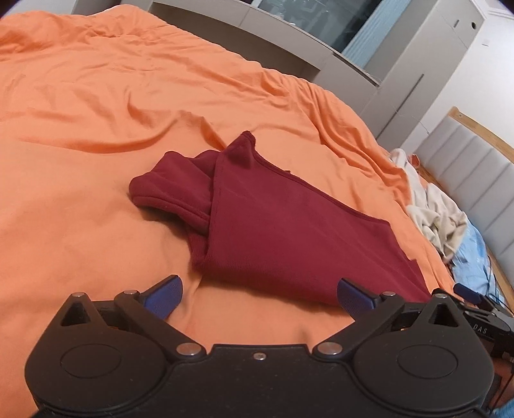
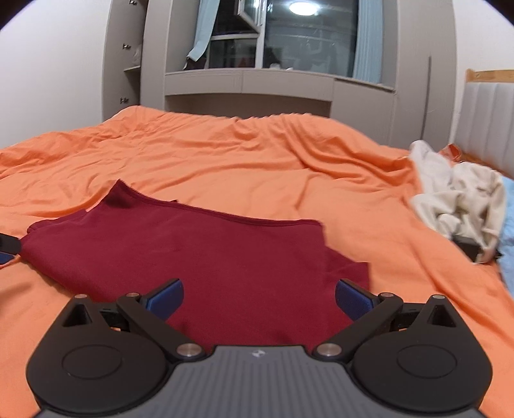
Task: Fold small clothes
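A: What's behind the bed (image 2: 225, 154)?
B: Grey built-in cabinets (image 2: 247, 83) around a dark window (image 2: 308, 35) — pale blue curtains (image 2: 367, 38) at both sides, a ceiling lamp (image 2: 302, 7) mirrored in the glass.
A: And the walls?
B: White wall (image 2: 48, 64) on the left — a padded grey headboard (image 2: 488, 122) with wooden trim on the right.

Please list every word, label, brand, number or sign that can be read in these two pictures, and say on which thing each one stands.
"DAS": white letters on the black body of the other hand-held gripper, at the right edge of the left wrist view; it may be the end of a longer word.
A small white logo on the grey body of the right hand-held gripper: a sign only, no letters.
The dark red garment shows no text.
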Demonstrator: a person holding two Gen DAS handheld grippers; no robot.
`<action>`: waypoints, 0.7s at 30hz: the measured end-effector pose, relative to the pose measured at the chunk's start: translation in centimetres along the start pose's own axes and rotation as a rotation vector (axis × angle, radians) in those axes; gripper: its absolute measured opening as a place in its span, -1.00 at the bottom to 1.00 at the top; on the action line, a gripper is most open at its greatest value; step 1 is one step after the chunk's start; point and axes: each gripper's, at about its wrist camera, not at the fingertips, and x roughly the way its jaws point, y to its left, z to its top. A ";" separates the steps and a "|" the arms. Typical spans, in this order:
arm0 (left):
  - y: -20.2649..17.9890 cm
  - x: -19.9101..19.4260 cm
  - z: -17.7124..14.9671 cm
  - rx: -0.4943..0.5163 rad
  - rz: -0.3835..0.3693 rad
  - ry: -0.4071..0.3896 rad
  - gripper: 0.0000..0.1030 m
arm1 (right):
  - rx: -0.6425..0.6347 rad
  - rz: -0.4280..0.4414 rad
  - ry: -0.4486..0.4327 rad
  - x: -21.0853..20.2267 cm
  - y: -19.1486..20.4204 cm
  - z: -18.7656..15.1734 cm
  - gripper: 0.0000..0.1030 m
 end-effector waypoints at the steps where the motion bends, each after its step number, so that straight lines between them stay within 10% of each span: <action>1: 0.0 0.6 0.1 -0.006 0.008 -0.002 0.99 | 0.002 0.014 0.003 0.6 0.3 0.2 1.00; 21: -0.7 4.7 1.6 0.000 0.106 0.010 0.99 | -0.047 0.072 0.049 5.8 3.8 -2.0 1.00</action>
